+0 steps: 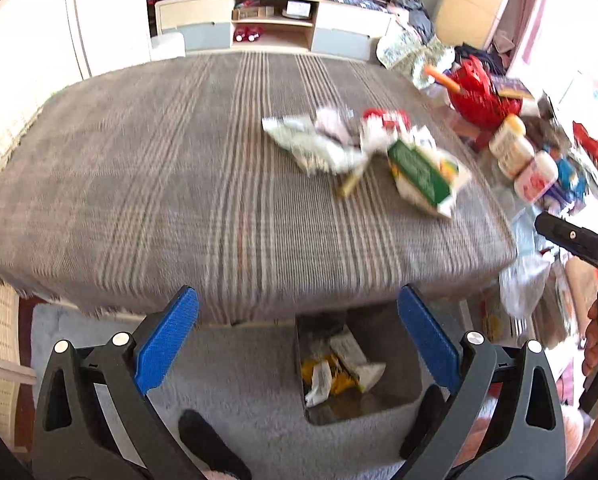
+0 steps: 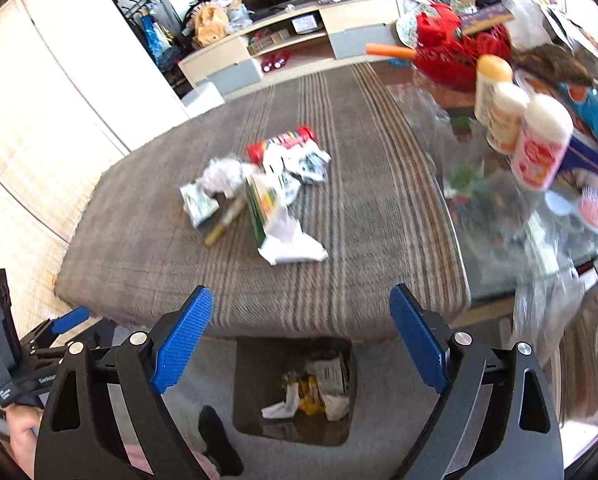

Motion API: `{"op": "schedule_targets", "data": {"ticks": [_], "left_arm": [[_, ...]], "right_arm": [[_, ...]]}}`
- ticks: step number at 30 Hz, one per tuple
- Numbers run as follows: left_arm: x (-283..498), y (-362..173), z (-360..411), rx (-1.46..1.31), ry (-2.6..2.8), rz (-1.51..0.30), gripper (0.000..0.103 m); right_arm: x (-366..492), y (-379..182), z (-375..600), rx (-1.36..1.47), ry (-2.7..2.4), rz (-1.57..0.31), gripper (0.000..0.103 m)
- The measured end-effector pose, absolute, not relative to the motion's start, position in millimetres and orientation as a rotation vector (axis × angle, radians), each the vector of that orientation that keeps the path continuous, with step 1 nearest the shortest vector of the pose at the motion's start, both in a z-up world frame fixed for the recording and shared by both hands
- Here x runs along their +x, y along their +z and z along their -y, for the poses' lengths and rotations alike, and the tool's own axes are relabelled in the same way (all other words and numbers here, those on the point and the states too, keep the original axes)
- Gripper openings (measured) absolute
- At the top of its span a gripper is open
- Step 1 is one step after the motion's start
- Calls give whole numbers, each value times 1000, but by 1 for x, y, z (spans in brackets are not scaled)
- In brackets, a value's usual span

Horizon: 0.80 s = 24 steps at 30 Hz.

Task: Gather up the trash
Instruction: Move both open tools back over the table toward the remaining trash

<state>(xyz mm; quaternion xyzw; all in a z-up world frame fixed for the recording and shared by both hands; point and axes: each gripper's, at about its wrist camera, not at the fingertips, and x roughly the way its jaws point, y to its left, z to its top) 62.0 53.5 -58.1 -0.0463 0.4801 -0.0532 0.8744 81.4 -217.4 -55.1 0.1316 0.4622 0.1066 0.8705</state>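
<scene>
The left gripper (image 1: 298, 338), with two blue ribbed pads, is held with its jaws wide apart and nothing between them, low in the frame above the near edge of the table. The right gripper (image 2: 301, 338) is likewise spread wide and empty; in its view the left gripper appears again at the lower left edge, partly cut off.

Between the fingers of each gripper, below the table edge, one dark square trash bin (image 1: 399, 392) is seen on the grey carpet (image 1: 239, 380), with a few crumpled white and yellow wrappers (image 1: 339, 368) inside. One dark-socked foot (image 1: 207, 440) rests on the carpet just beside the bin.

Above, the brown striped tablecloth (image 1: 159, 180) covers the table, and its near edge runs across mid-frame. One cluster of trash lies right of centre: a green and white carton (image 1: 421, 176), a crumpled white paper (image 1: 319, 144), a red and white packet (image 1: 385, 118) and a thin yellowish stick (image 1: 353, 182), all touching or overlapping. Exact counts are obscured by motion blur. The cloth to the left of the cluster is bare.

At the right edge, three pale plastic bottles (image 2: 539, 140) are counted standing close together, near one red mesh basket (image 2: 451, 52). The clutter beyond them is blurred and cannot be made out.
</scene>
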Motion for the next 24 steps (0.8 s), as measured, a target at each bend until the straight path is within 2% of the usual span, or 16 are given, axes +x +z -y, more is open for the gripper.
{"op": "schedule_targets", "data": {"ticks": [9,15,17,24], "left_arm": [[134,-33,-56,-110,-87,-959,95],[179,-50,-55,-134,-71,-993,94],[189,-57,-52,-123,-73,-1004,90],[220,-85,-39,-129,-96,-1055,88]], "right_arm": [[129,-46,207,260,251,-951,91],[151,-72,196,227,251,-981,91],[155,-81,191,207,255,-984,90],[167,-100,180,191,289,-993,75]]}}
